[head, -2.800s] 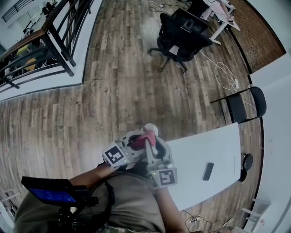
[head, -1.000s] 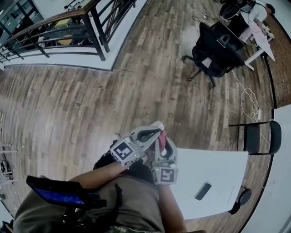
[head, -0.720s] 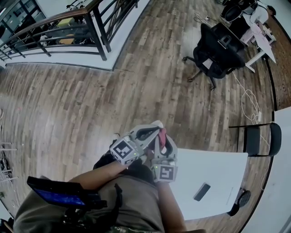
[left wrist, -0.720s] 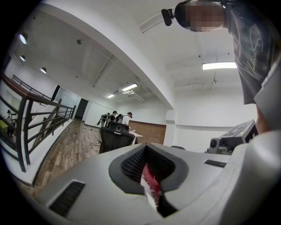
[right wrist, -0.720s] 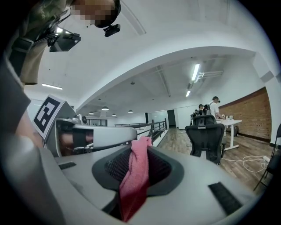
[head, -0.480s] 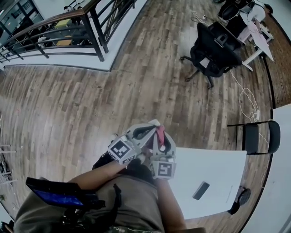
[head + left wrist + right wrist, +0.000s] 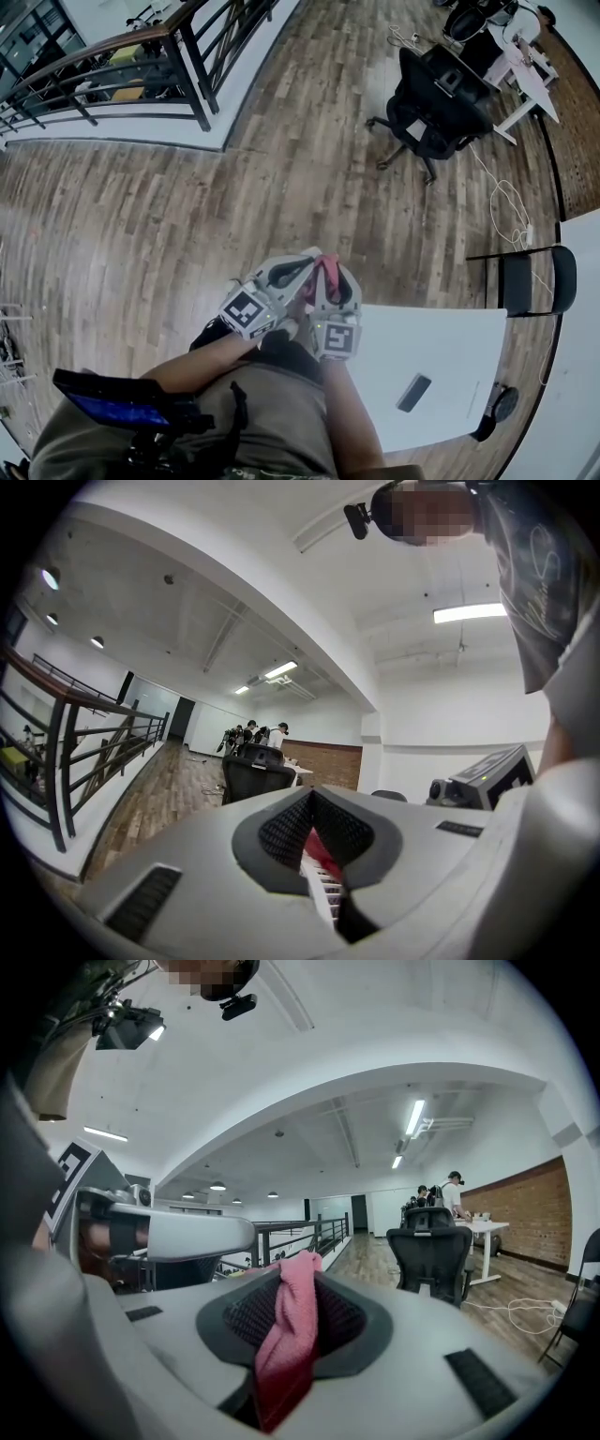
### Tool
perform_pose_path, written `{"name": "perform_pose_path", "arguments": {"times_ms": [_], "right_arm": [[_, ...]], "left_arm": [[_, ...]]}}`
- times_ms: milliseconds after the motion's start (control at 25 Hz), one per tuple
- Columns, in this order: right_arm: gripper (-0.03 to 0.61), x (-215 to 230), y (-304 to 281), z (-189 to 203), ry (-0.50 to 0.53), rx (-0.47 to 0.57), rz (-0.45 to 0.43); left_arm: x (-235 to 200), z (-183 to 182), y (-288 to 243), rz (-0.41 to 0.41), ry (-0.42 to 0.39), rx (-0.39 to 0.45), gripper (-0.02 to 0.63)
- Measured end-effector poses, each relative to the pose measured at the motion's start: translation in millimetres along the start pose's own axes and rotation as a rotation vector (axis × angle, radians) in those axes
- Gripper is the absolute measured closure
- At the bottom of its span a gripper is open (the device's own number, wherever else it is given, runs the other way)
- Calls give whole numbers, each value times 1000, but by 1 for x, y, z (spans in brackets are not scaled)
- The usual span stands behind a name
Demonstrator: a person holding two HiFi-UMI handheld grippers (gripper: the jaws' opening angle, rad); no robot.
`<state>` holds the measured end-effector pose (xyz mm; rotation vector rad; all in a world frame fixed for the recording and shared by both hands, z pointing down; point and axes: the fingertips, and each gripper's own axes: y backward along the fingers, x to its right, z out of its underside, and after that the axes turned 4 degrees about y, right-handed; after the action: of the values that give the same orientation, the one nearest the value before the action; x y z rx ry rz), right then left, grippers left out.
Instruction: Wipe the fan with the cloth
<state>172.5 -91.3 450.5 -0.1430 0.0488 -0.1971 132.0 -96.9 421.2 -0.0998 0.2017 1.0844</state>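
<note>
Operator: Since the earlier pictures my two grippers have stayed tip to tip just off one corner of the white table point(image 7: 441, 347). Mostly the view has swung, so more of the railing point(image 7: 131, 70) shows. Left gripper point(image 7: 317, 827): jaws pressed together on a thin white ribbed piece, which I take for the fan point(image 7: 325, 885). Right gripper point(image 7: 296, 1274): pinching the pink cloth point(image 7: 281, 1344), a fold standing above the pads and the tail hanging toward me.

Inspector: Risks?

Operator: Judged, not observed. The left hold is on a thin edge, so a hard rub could twist the fan out and drop it to the floor point(image 7: 141, 234) beside the table. The cloth is bunched, so a slack pinch could let it slide out mid-stroke.

Inspector: Clearance?

Operator: Ample. On the table, only a dark flat slab point(image 7: 413, 392), well apart from my hands. Past the table's far edge, a black chair point(image 7: 525, 281). Further on, a cable point(image 7: 506, 202) and an office chair point(image 7: 433, 103). Farthest from the table, the railing, with floor between.
</note>
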Motion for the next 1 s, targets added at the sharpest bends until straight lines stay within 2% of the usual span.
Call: {"name": "perform_pose_path", "arguments": {"times_ms": [120,480,880,1000], "right_arm": [[462,7,-6,4,7,40,17],[462,19,-19,17,9,7,21],[463,42,-28,63,12,-100,59],[462,47,-19,64,9,-104,71]], "left_arm": [[-2,1,1,-2,10,-5,621],[-6,4,3,-15,16,-4,621],[0,3,2,2,29,0,621],[1,4,1,5,32,-1,621]]}}
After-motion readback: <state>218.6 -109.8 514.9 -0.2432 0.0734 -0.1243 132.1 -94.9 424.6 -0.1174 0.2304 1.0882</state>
